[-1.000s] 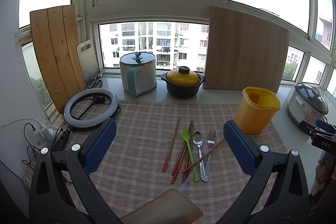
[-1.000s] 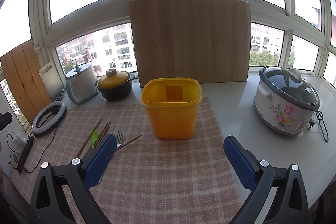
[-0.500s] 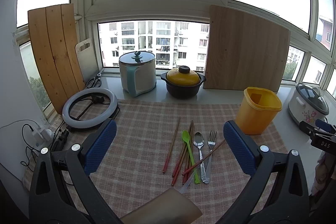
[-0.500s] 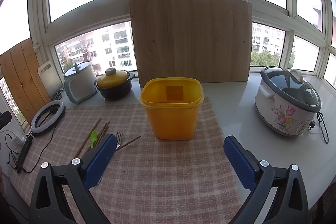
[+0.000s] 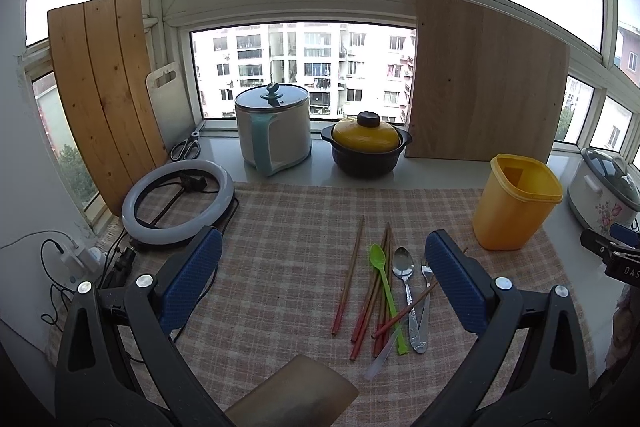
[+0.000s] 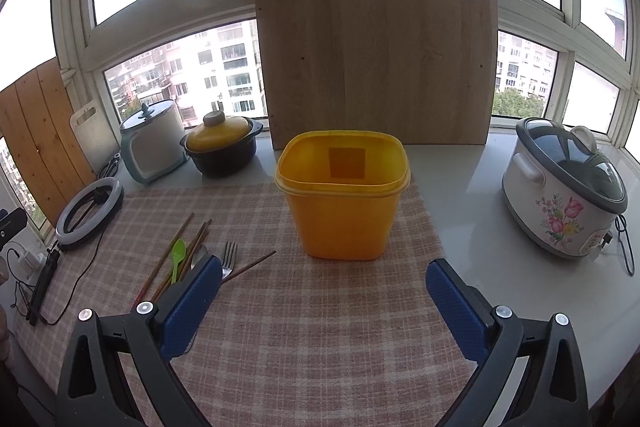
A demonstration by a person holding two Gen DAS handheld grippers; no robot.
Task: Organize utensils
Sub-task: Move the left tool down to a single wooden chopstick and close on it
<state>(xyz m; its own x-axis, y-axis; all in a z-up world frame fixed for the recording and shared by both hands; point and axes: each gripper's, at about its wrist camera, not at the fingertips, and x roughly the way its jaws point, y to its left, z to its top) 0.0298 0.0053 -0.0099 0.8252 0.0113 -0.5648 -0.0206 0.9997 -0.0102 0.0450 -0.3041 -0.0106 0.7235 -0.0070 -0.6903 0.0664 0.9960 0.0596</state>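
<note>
On the checked cloth (image 5: 280, 227) lies a loose pile of utensils: red-tipped wooden chopsticks (image 5: 347, 283), a green plastic spoon (image 5: 383, 283), a metal spoon (image 5: 405, 279) and a metal fork (image 5: 426, 291). An empty yellow container (image 5: 514, 203) stands to their right. My left gripper (image 5: 323, 275) hovers open above the cloth, with the pile between its fingers toward the right one. In the right wrist view my right gripper (image 6: 324, 303) is open and holds nothing, facing the yellow container (image 6: 344, 195); the green spoon (image 6: 177, 259) and fork (image 6: 229, 259) lie by its left finger.
A ring light (image 5: 176, 203) lies at the cloth's left, with cables beside it. A white pot (image 5: 274, 131) and a yellow-lidded casserole (image 5: 366, 147) stand by the window. Boards (image 5: 484, 83) lean on the sill. A flowered rice cooker (image 6: 564, 191) sits at right. A brown object (image 5: 296, 395) fills the bottom edge.
Both views shift slightly: the left gripper has drifted left and up, so the utensils sit nearer its right finger. The right gripper has barely moved. Nothing was picked up.
</note>
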